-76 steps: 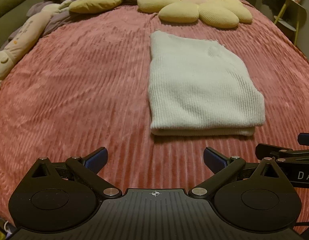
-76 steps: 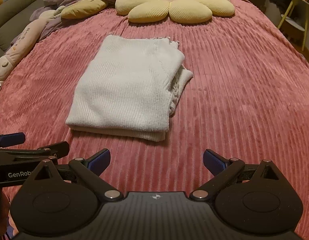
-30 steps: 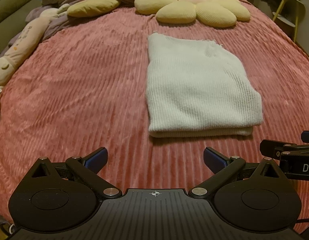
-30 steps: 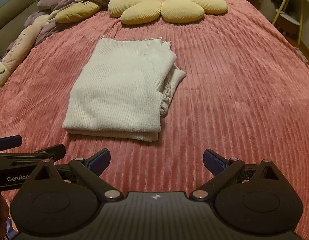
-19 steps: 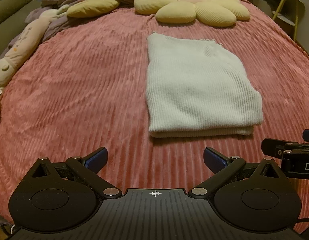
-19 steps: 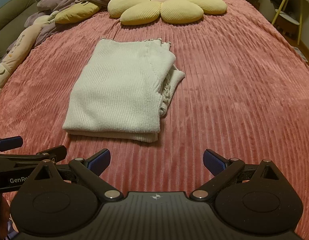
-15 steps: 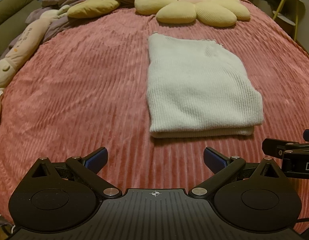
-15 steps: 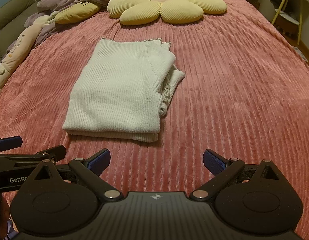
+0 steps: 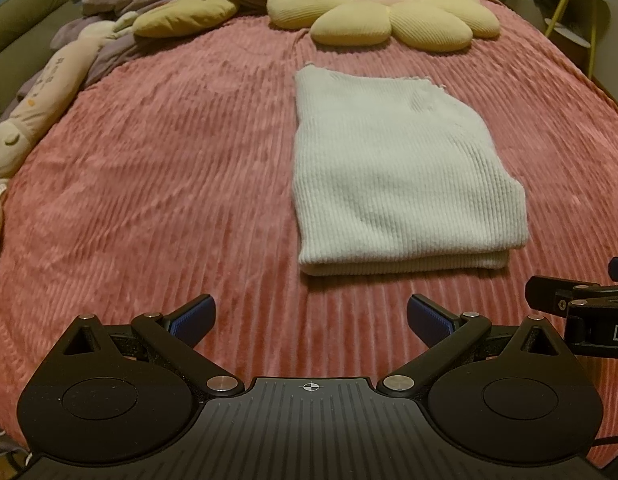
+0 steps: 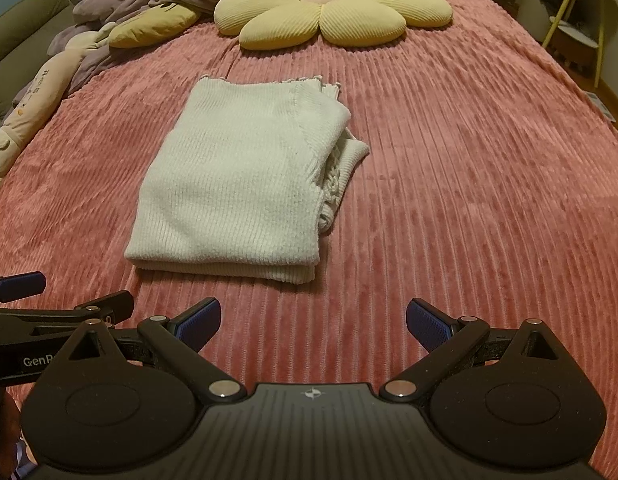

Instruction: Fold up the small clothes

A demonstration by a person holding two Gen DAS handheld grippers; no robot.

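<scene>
Both tongs gape wide, empty: left tongs point(image 9: 309, 316), right tongs point(image 10: 313, 316). The folded sweater point(image 10: 237, 184) lies on the bed point(image 10: 469, 184) at 11 o'clock. "GenR" shows on the left tool.

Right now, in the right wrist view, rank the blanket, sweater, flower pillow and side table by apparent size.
1. Blanket
2. Sweater
3. Flower pillow, looks close to the sweater but lies farther off, so that pair is unsure
4. Side table, partly cut off
</scene>
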